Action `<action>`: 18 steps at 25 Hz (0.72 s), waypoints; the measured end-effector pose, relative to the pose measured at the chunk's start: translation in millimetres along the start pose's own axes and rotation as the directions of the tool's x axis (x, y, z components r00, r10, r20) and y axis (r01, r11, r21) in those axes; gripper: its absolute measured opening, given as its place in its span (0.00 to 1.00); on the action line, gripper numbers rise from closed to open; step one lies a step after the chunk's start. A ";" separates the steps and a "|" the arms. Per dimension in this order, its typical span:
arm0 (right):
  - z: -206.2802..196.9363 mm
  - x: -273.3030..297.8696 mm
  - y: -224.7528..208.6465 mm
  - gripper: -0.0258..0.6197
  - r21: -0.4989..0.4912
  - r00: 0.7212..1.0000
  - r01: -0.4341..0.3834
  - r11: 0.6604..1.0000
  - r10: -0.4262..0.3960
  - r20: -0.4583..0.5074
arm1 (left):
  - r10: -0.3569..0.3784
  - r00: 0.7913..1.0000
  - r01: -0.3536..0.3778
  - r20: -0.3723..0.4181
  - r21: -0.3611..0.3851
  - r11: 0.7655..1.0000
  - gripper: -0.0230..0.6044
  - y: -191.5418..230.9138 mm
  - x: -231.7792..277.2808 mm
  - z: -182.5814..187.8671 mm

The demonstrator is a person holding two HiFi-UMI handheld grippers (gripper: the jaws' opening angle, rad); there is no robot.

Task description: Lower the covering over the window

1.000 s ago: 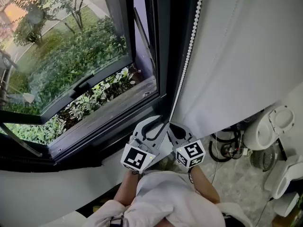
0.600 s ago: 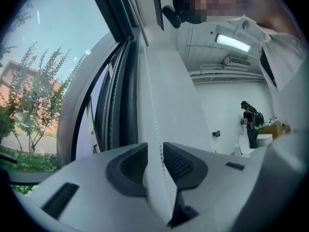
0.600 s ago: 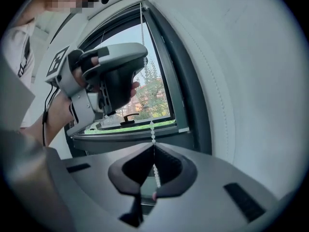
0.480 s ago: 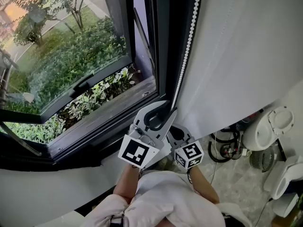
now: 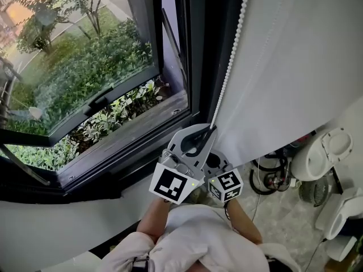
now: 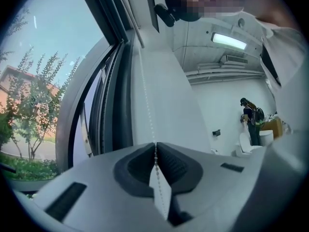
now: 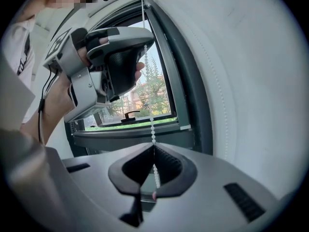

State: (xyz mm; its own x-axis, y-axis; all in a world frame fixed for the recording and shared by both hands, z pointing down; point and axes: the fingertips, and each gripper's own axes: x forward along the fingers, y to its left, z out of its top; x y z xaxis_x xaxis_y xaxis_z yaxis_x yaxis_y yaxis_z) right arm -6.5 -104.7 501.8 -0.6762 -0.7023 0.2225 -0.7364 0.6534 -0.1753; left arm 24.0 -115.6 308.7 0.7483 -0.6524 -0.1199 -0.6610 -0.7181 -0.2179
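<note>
Beside smooth white blind (image 5: 295,67), beaded cord (image 5: 229,67) pinched by left gripper (image 6: 155,146), right gripper (image 7: 153,146)

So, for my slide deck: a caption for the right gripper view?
Right hand-held gripper shut on the bead chain, left hand-held gripper clamping it above.

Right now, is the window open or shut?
Open. In the head view the window is swung outward at the bottom, away from its frame, and leaves show through the gap between them.
</note>
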 end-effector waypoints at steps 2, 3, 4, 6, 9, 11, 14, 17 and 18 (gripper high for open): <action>-6.8 -0.2 -0.5 0.03 0.001 1.000 0.003 1.000 -0.003 -0.022 | -0.001 1.000 0.001 0.002 -0.017 1.000 0.07 -2.0 -0.4 -4.4; -10.3 -0.5 -0.1 0.03 0.004 1.000 0.003 1.000 -0.003 -0.031 | 0.002 1.000 -0.001 0.005 -0.034 0.999 0.07 -2.3 -1.4 -7.0; -14.0 -0.4 0.5 0.03 0.006 0.999 0.003 1.000 -0.002 -0.040 | 0.004 1.000 -0.004 0.003 -0.048 0.999 0.07 -2.3 -2.5 -10.3; -22.2 0.5 1.7 0.03 0.012 0.998 -0.001 1.000 0.002 -0.059 | 0.008 1.000 -0.009 -0.009 -0.069 0.998 0.07 -2.9 -4.0 -18.5; -32.2 1.9 2.4 0.03 0.024 0.996 -0.006 1.000 0.008 -0.083 | 0.011 1.000 -0.014 -0.024 -0.099 0.995 0.07 -4.8 -5.3 -29.1; -37.6 3.4 2.3 0.03 0.026 0.995 -0.008 1.000 0.011 -0.100 | 0.014 0.999 -0.017 -0.030 -0.114 0.993 0.07 -5.3 -5.8 -34.8; -48.9 4.9 2.4 0.03 0.028 0.991 -0.010 1.000 0.013 -0.135 | 0.015 0.999 -0.021 -0.049 -0.127 0.992 0.07 -6.9 -6.9 -46.5; -61.4 5.0 3.5 0.03 0.031 0.986 -0.012 0.999 0.017 -0.167 | 0.017 0.998 -0.027 -0.067 -0.151 0.988 0.07 -9.1 -9.9 -58.6; -64.9 4.8 3.9 0.04 0.030 0.984 -0.012 0.999 0.017 -0.175 | 0.018 0.997 -0.029 -0.072 -0.158 0.987 0.07 -9.8 -11.0 -62.0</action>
State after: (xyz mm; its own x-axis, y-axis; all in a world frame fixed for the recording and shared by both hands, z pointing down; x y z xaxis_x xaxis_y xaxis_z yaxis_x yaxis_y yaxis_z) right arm -11.1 -87.3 564.4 -0.6742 -0.6308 0.3841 -0.7286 0.6530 -0.2065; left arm 18.8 -116.4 372.3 0.7305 -0.6808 -0.0540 -0.6829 -0.7281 -0.0585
